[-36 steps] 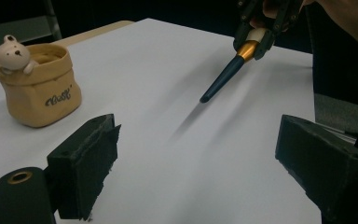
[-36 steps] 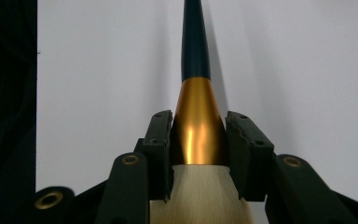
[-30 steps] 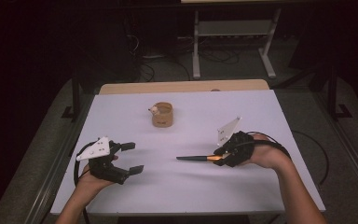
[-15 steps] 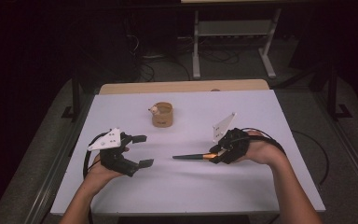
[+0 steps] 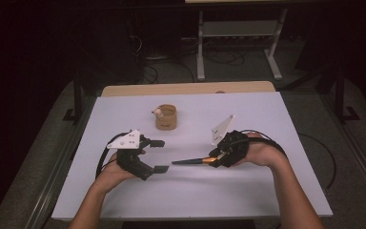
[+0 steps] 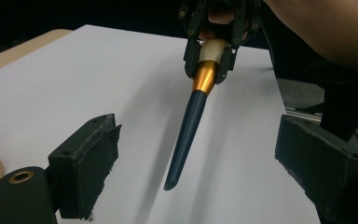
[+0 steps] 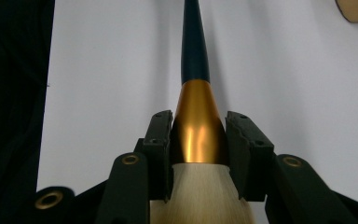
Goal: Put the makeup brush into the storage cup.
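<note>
while my right tongs [image 5: 215, 160] clamp a makeup brush [image 5: 190, 161] by its gold collar, its dark handle points across the white tabletop [image 5: 276, 124] toward my left tongs [image 5: 159, 156]. the brush hangs just above the surface, roughly level, with the pale bristles tucked back between the right jaws. my left tongs gape wide and hold nothing, the handle tip [image 6: 171, 183] sitting between their two pads but touching neither. a small round wooden cup [image 5: 166, 118] stands farther back, well apart from both. the risk, as i judge it, is in the handover: the handle is slim and tapered, so if my left tongs close off-centre or my right lets go early, the brush could slide out and drop.
</note>
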Action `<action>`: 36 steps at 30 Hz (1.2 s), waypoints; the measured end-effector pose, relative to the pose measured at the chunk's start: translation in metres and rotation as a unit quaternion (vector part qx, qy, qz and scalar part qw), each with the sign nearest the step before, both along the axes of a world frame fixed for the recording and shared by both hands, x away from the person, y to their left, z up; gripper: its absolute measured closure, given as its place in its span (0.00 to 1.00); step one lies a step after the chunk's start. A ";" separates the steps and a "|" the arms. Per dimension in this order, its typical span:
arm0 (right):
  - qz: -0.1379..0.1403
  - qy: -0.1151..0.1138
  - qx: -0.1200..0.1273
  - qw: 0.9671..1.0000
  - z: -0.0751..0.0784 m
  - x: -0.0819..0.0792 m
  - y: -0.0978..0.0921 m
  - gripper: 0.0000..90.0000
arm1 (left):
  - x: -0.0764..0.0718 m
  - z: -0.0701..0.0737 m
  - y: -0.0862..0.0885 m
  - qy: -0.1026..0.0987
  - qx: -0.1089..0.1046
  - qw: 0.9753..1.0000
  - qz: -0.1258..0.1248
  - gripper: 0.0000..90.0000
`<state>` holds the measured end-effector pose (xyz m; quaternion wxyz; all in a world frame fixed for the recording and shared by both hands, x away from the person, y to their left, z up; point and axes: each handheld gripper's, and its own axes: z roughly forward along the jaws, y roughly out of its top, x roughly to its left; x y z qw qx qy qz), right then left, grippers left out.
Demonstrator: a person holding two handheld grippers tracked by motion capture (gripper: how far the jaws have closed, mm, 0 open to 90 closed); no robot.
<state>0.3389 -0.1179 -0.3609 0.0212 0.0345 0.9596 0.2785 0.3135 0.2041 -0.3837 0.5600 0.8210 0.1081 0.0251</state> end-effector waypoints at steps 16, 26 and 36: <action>0.007 0.003 0.010 1.000 0.002 -0.004 0.007 0.69 | -0.002 -0.002 -0.013 -0.001 0.031 0.999 -0.022 0.15; 0.014 0.002 0.006 1.000 0.002 -0.007 0.013 0.69 | -0.004 -0.001 -0.019 -0.004 0.048 0.998 -0.034 0.15; 0.028 0.004 0.009 1.000 0.002 -0.008 0.021 0.69 | -0.005 -0.002 -0.026 -0.005 0.064 0.997 -0.046 0.16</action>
